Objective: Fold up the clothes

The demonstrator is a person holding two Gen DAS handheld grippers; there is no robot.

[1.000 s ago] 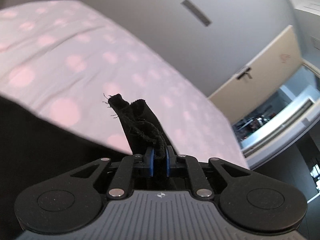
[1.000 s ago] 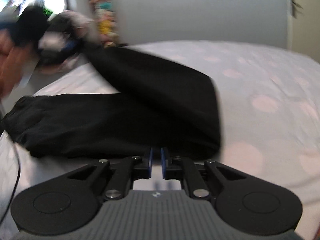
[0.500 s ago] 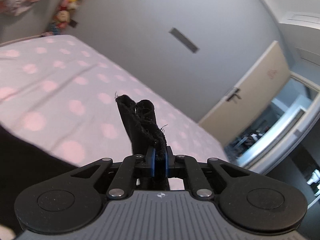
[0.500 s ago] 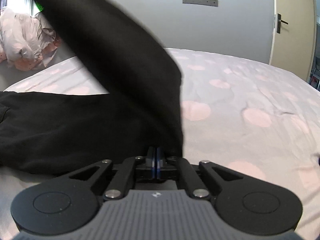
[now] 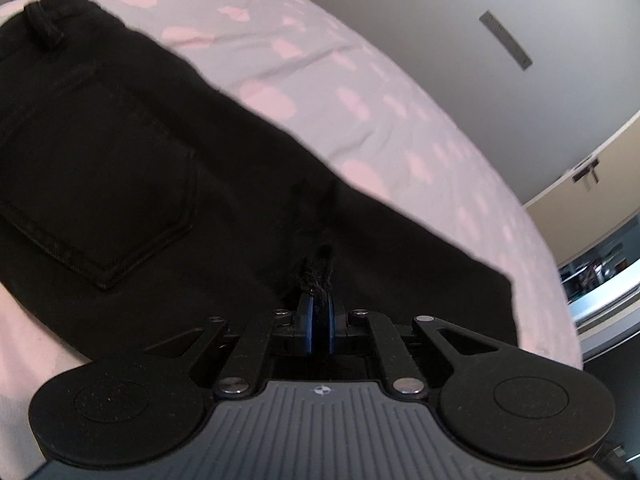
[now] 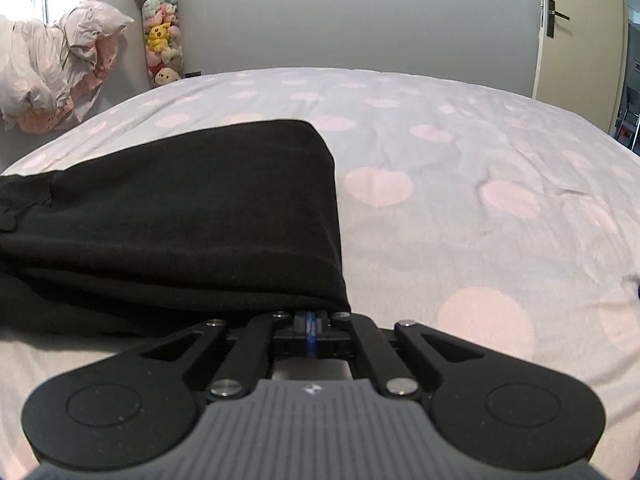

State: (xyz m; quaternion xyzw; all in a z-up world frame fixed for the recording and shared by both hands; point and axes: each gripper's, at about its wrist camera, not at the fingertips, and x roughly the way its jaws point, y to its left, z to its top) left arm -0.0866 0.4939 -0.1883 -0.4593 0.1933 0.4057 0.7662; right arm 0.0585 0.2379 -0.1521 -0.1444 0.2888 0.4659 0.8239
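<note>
Fingers of your left gripper [image 5: 315, 322] are clamped on a frayed black hem, a tuft of it standing up between the blue pads [image 5: 305, 320]. Your right gripper [image 6: 311, 330] has its pads pressed together; the fold corner of the black trousers [image 6: 192, 216] lies right at the tips, but you cannot tell from that view whether any cloth is caught between them. One pair of trousers is present, doubled over flat on the bed sheet [image 6: 460, 168], which is pale with pink hearts. One back pocket [image 5: 96, 184] and one belt loop [image 5: 46, 26] face up. One clear tube of plush toys [image 6: 162, 30] stands by the wall, packed full. One heap of crumpled bedding [image 6: 52, 68] sits beside it. One door [image 6: 576, 24] stands at the far right.
</note>
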